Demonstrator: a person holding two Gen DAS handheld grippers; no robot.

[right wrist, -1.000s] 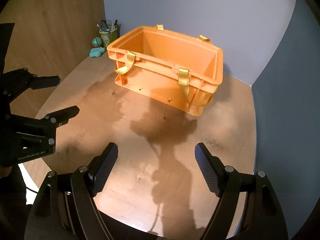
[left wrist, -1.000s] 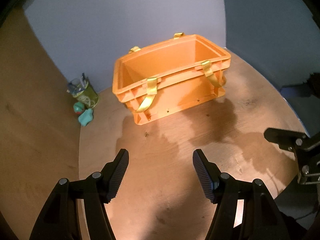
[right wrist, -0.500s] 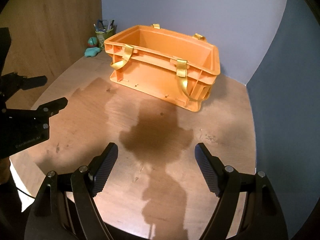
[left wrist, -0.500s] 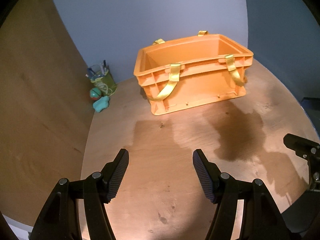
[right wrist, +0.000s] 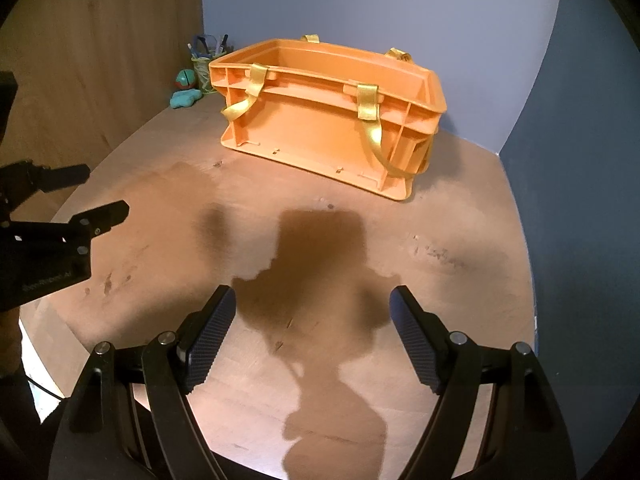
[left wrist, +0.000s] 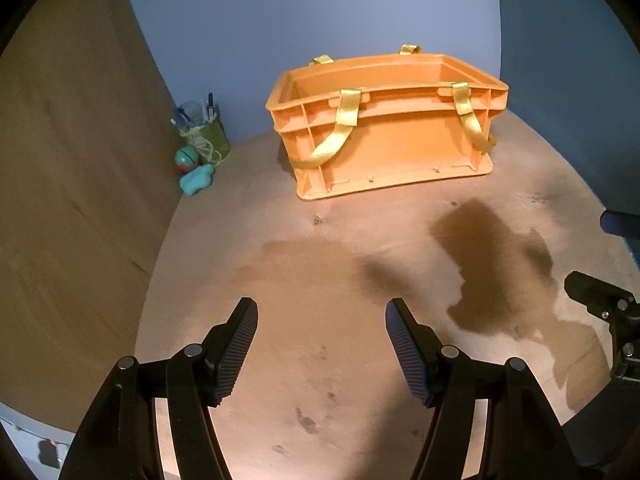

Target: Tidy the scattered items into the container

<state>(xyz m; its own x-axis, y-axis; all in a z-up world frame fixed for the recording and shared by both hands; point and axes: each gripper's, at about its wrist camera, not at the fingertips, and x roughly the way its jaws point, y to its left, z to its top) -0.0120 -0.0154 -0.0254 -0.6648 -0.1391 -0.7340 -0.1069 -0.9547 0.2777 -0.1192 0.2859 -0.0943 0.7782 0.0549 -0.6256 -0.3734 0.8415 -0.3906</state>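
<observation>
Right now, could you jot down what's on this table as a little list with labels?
container: orange crate with yellow straps, upright, at the back of the table; what shows of its inside looks bare
loose items: teal toy and small ball, far left corner, outside the crate
beside them: green cup holding pens
surface: round wooden table
left gripper: open, holding nothing
right gripper: open, holding nothing

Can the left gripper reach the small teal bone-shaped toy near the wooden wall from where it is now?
Probably yes. The left gripper is open and holds nothing, and only bare wooden table lies between it and the small teal bone-shaped toy. The orange plastic crate stands apart to the right, out of the path.
</observation>
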